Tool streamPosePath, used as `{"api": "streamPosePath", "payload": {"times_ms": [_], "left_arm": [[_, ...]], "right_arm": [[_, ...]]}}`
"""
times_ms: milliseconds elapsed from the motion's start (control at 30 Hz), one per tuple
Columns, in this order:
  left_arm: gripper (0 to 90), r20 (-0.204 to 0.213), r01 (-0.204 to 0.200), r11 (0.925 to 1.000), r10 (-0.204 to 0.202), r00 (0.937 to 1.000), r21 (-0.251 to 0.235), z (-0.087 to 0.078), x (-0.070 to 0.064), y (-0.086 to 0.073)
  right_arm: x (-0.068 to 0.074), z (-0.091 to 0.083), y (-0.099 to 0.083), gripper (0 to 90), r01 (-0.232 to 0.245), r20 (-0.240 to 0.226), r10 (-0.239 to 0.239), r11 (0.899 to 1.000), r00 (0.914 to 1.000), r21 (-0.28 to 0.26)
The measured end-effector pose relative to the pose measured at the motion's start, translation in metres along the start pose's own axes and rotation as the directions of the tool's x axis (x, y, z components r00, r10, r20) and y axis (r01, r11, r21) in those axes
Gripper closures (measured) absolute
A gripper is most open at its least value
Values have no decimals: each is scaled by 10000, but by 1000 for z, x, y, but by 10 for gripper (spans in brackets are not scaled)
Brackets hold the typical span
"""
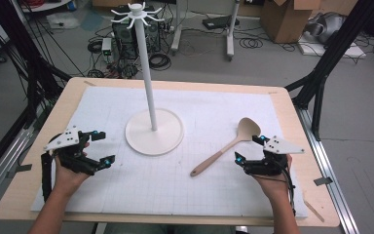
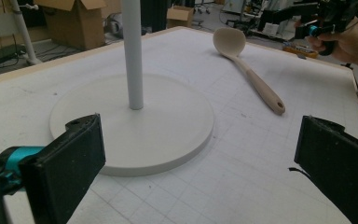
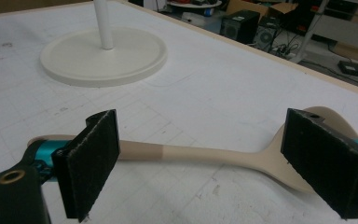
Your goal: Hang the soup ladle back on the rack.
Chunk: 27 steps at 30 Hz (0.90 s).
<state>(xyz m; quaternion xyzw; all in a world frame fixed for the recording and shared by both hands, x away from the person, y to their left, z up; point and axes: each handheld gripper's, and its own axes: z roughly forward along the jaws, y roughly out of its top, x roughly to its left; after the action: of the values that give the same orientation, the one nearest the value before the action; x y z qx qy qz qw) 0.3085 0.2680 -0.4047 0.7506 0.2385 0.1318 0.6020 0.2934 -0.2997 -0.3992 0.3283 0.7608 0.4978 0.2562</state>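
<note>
A white rack (image 1: 147, 73) with a tall pole and hook arms on top stands on its round base (image 1: 165, 139) at mid-table. A beige spoon (image 1: 226, 147) lies flat on the gridded white mat, bowl toward the far right. My right gripper (image 1: 249, 148) hovers just beside the spoon, open; in the right gripper view its jaws (image 3: 214, 158) straddle the spoon's handle (image 3: 191, 153) without touching it. My left gripper (image 1: 104, 147) is open and holds nothing, left of the base; its own view (image 2: 200, 158) faces the base (image 2: 168, 126) and the spoon (image 2: 256, 84).
The white mat (image 1: 126, 185) covers a wooden table (image 1: 19, 195). Black frame posts (image 1: 321, 73) stand at both table sides. On the floor beyond are a computer tower (image 1: 126, 36), cables and cardboard boxes (image 1: 285, 19). The other hand (image 2: 349, 42) shows at top right of the left gripper view.
</note>
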Motion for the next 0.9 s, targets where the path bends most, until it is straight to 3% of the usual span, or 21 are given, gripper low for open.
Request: {"api": "streamPosePath", "payload": {"times_ms": [433, 600, 767, 800, 900], "left_arm": [[21, -99, -73, 10000, 72, 9999, -38, -5, 0, 2], [21, -146, -94, 9999, 92, 9999, -104, -7, 1, 2], [21, -160, -114, 9999, 112, 9998, -106, -8, 1, 2], [21, -144, -93, 9999, 91, 9999, -110, -8, 1, 2], [21, -178, -110, 9999, 108, 9998, -108, -8, 1, 2]], "right_arm": [[0, -1, 11, 103, 123, -117, -123, 9999, 9999, -8], [0, 11, 32, 103, 667, -500, -637, 9959, 9967, 609], [-1, 23, 44, 103, 1018, -882, -910, 9867, 9919, 1266], [-1, 32, 47, 103, 1014, -1123, -812, 9768, 9904, 1884], [1, 44, 52, 103, 1446, -1388, -1115, 9553, 9840, 2579]]}}
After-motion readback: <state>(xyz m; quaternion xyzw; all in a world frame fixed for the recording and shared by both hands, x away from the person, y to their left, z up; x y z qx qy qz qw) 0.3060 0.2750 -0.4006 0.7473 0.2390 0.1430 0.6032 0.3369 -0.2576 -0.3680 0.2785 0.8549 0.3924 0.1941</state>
